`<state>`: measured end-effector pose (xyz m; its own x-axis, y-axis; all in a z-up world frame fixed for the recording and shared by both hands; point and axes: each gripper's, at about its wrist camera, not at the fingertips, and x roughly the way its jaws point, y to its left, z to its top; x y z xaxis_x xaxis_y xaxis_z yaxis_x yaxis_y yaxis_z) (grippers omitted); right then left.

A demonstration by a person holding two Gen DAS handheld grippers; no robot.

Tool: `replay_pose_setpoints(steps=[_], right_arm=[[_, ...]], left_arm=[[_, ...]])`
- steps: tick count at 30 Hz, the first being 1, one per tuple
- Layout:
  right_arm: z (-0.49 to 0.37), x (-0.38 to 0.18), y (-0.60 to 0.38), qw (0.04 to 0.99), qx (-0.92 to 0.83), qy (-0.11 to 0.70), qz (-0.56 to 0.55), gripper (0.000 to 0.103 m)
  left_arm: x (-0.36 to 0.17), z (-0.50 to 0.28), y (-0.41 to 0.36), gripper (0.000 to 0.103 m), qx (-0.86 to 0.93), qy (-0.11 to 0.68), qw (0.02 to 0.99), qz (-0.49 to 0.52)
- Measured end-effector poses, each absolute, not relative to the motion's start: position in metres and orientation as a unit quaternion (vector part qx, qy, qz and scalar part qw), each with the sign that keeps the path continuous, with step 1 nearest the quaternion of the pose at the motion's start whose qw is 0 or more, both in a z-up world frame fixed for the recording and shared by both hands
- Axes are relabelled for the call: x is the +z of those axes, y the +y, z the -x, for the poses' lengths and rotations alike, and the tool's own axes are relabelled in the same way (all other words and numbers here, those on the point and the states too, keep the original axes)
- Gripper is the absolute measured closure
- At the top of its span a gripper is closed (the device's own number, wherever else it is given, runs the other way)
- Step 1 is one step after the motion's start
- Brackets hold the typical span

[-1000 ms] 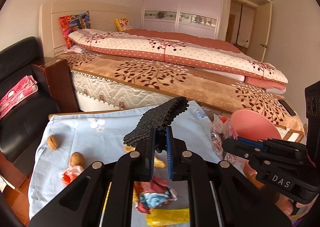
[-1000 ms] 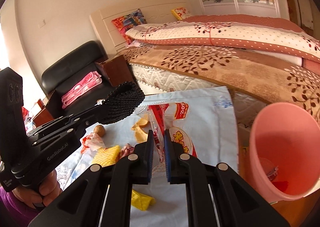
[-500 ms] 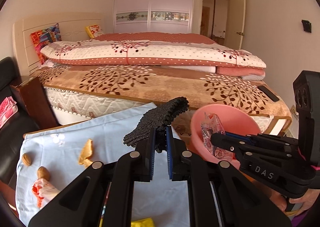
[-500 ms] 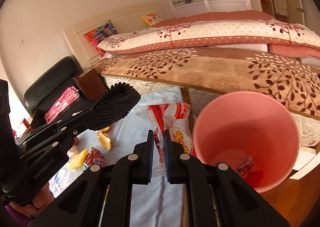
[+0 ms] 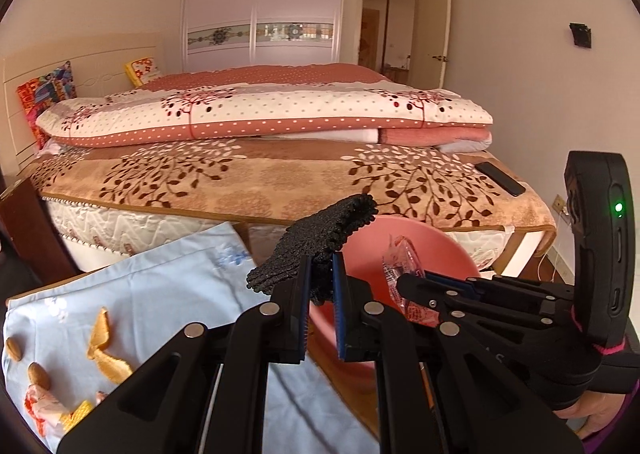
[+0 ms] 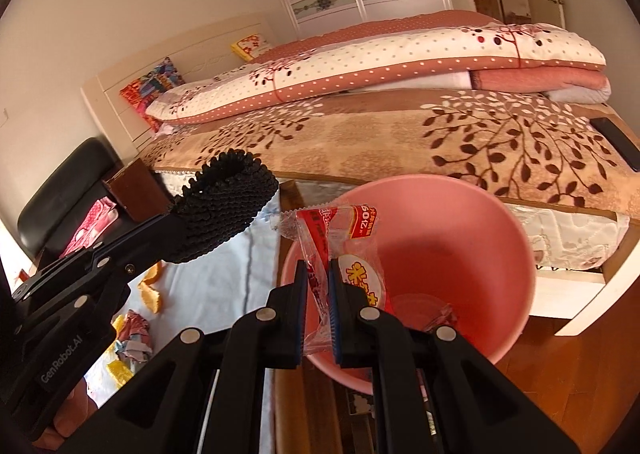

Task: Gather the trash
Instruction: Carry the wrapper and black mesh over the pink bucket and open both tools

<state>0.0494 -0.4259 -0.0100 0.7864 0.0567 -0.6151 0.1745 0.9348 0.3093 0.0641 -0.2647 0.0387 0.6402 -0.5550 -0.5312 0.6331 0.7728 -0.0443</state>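
Clamping a black knitted glove (image 5: 320,242) between its blue pads, the left hand-held gripper (image 5: 322,310) is closed on the fabric, which sticks up and forward past the fingertips. Straight ahead of and below it sits a pink bucket (image 5: 448,250), its rim just past the glove. To its right the right hand-held gripper (image 5: 404,286) reaches in from the side, pinching a clear and red snack wrapper (image 5: 404,266) over the bucket's mouth. To the lower left of the left hand-held gripper, a surface under a light blue cloth (image 5: 160,294) carries orange peel (image 5: 104,342), nuts (image 5: 38,374) and crumpled wrappers. A bed (image 5: 280,174) fills the background.

From the right wrist view, the right hand-held gripper (image 6: 318,318) is closed on the snack wrapper (image 6: 340,242), which stands up between the pads directly above the open bucket (image 6: 460,238); scraps of wrapper lie at the bucket's bottom. To its left the left hand-held gripper (image 6: 180,230) holds the black glove (image 6: 224,206) above the blue cloth (image 6: 216,286), with peel (image 6: 152,294) and crumpled wrappers (image 6: 134,338) lower on that side.
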Motion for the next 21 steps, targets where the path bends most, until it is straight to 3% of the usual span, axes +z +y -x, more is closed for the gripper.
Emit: replay_pose_setpoints(steps=[21], right_arm=[[-0.058, -0.05, -0.473, 0.908, -0.081, 0.357, -0.202, 0.094]], left_arm=[[-0.002, -0.082, -0.329, 0.093, -0.378, 0.308, 0.868, -0.09]])
